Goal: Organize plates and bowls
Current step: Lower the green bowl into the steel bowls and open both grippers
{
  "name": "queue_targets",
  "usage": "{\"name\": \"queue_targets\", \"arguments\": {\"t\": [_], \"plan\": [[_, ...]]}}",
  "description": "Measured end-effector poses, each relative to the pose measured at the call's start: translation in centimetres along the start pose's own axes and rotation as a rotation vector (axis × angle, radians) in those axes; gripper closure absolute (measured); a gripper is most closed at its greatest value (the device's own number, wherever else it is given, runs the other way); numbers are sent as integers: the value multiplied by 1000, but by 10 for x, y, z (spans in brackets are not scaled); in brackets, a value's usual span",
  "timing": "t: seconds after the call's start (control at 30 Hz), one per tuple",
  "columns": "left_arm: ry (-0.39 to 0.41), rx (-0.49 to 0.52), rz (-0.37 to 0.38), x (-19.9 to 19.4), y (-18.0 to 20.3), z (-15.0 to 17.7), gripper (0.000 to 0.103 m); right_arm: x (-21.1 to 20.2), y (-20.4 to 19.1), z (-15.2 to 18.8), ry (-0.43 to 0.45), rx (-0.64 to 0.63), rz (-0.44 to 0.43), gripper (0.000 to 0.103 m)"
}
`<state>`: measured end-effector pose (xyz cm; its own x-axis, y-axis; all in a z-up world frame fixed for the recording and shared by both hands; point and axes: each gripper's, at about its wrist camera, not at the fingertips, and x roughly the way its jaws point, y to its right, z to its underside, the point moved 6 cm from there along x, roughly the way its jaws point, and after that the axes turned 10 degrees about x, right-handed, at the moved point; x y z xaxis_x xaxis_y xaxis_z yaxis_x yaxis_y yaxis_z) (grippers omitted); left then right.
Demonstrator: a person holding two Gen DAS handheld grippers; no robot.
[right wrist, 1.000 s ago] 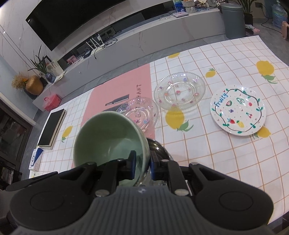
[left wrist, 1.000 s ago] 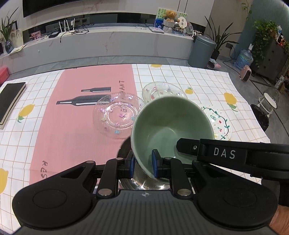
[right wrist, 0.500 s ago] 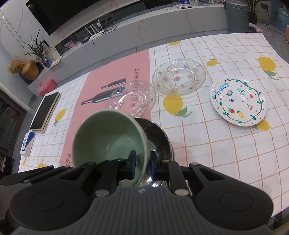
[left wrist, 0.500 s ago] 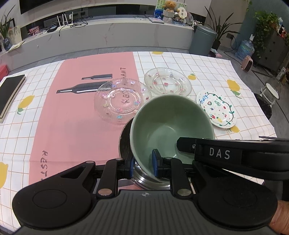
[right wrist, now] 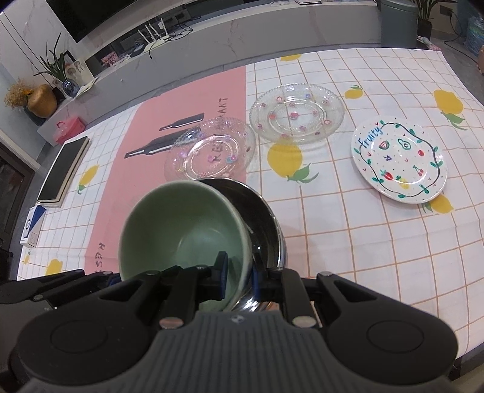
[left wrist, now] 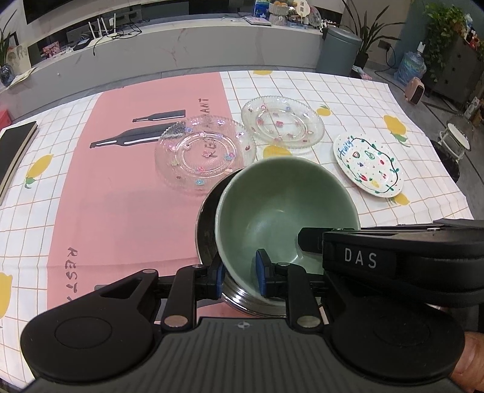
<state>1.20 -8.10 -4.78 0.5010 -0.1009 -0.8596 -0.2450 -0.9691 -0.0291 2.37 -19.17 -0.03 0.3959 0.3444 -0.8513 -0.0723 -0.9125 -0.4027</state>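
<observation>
green ceramic bowl (left wrist: 281, 208) is tilted inside a stainless steel bowl (right wrist: 263, 217) on the worktop (left wrist: 90, 217). its rim is straddled by the left claw (left wrist: 239, 276), whose jaws have just been opening; whether the pads press cannot be told. the opposite rim is clamped by the right claw (right wrist: 239, 276). two glass plates (left wrist: 205, 154) (left wrist: 282, 125) and a fruit-painted plate (right wrist: 399, 160) are seen beyond.

Home living/dining room; dining table under a lemon-print tablecloth (left wrist: 348, 99); past its far edge a low TV console (left wrist: 181, 42) with Wi-Fi router (left wrist: 101, 25), potted plants (left wrist: 444, 27), pedal bin (left wrist: 338, 50), water jug (left wrist: 411, 65).
</observation>
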Motion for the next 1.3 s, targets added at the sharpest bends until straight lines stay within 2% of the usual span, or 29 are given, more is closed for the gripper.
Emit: {"name": "queue_targets", "arguments": {"t": [0.07, 0.3, 0.43, 0.7, 0.8, 0.87, 0.93, 1.2, 1.3], "plan": [[-9, 3, -6, 2, 0, 0, 76, 1, -3, 0, 1, -11, 0, 84], [-23, -8, -2, 5, -4, 0, 75, 3, -7, 0, 12, -43, 17, 81], [-34, -11, -4, 5, -5, 0, 74, 1, -10, 0, 30, -65, 32, 70], [-45, -4, -9, 6, -5, 0, 73, 1, -10, -1, 35, -84, 43, 70], [-59, -7, -2, 5, -5, 0, 70, 1, -11, -1, 32, -78, 35, 68], [-66, -18, 14, 5, -6, 0, 66, 2, -12, -1, 26, -64, 16, 60], [-70, -28, 19, 4, -7, -1, 65, 2, -12, -1, 22, -46, -3, 57], [-68, -25, 14, 2, -9, -3, 64, 1, -11, -3, 22, -14, -18, 57], [-50, -45, 15, 0, -11, -5, 61, 1, -8, -4, 22, 13, -32, 57]]}}
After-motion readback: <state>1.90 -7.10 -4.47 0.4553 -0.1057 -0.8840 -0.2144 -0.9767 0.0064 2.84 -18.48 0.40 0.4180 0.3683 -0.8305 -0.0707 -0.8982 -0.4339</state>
